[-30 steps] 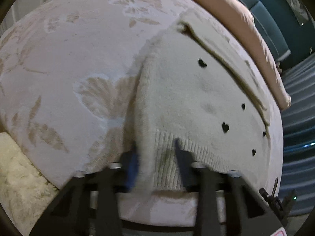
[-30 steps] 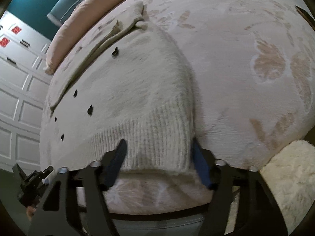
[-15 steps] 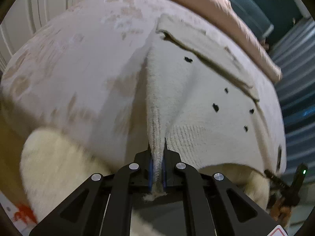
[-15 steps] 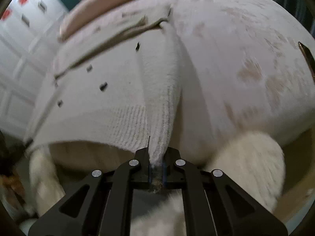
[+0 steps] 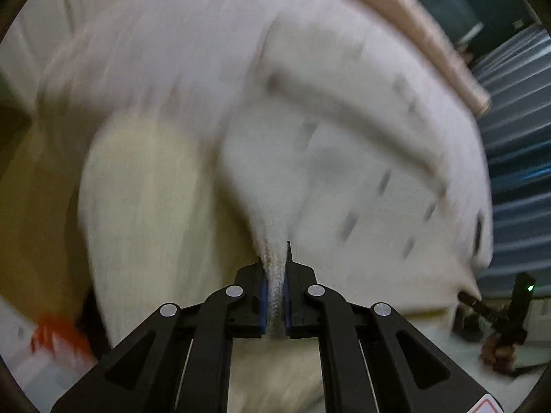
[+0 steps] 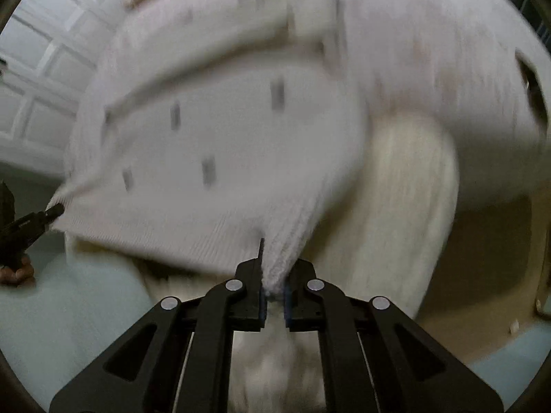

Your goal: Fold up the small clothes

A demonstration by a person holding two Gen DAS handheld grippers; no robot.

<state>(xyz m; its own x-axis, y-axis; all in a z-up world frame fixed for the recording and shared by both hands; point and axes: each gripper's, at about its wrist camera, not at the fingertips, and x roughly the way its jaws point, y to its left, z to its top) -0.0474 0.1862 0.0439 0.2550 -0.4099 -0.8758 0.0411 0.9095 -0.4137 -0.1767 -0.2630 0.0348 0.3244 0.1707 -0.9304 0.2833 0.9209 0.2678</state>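
Observation:
A small cream knit sweater with dark heart spots (image 5: 344,179) lies on a pale floral bed cover (image 5: 165,55). My left gripper (image 5: 274,275) is shut on the ribbed hem at the sweater's left corner. My right gripper (image 6: 274,275) is shut on the sweater's (image 6: 224,137) hem at its right corner. Both corners are lifted off the cover and the hem hangs between them. Both views are motion-blurred. My left gripper also shows at the left edge of the right wrist view (image 6: 51,211).
A pink pillow (image 5: 430,34) lies along the far edge of the bed. A fluffy cream throw (image 5: 144,206) hangs at the near edge, also in the right wrist view (image 6: 406,206). White panelled doors (image 6: 41,79) stand to the left.
Both grippers closed on the sweater's hem corners, then lifted and pulled them back toward me off the cover; the view is now blurred by the motion.

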